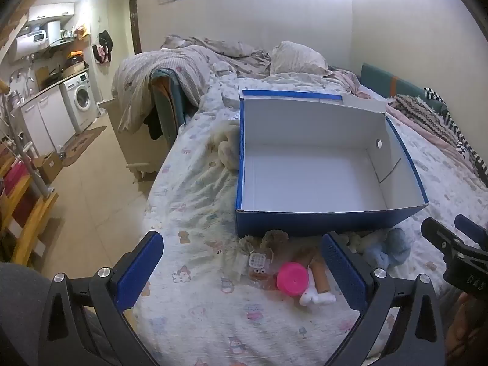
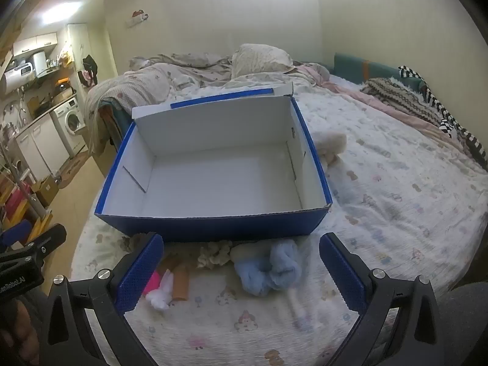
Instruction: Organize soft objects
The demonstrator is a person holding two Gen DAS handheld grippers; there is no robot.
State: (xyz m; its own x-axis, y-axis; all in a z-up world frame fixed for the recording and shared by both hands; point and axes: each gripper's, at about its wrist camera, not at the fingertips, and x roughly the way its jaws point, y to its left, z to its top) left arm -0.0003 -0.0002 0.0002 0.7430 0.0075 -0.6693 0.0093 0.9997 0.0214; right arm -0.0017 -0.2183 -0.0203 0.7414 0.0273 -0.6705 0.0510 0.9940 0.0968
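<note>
Both jaws are held wide open and empty; nothing is yet packed. Next, the blue plush (image 2: pixel 268 267) near the empty box (image 2: pixel 213 228) should be gripped by the right gripper (image 2: pixel 241 271).

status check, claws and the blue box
Left claw open, right claw open, both empty. Blue box empty. Soft toys on bed before it. Nothing blocking.

An open blue box (image 1: pixel 329 164) is sitting on the bed (image 1: pixel 195 183). Just before the box, a pink cup (image 1: pixel 291 279) and a blue plush (image 1: pixel 387 248) are lying, with the left gripper (image 1: pixel 242 270) hovering wide above them.
</note>
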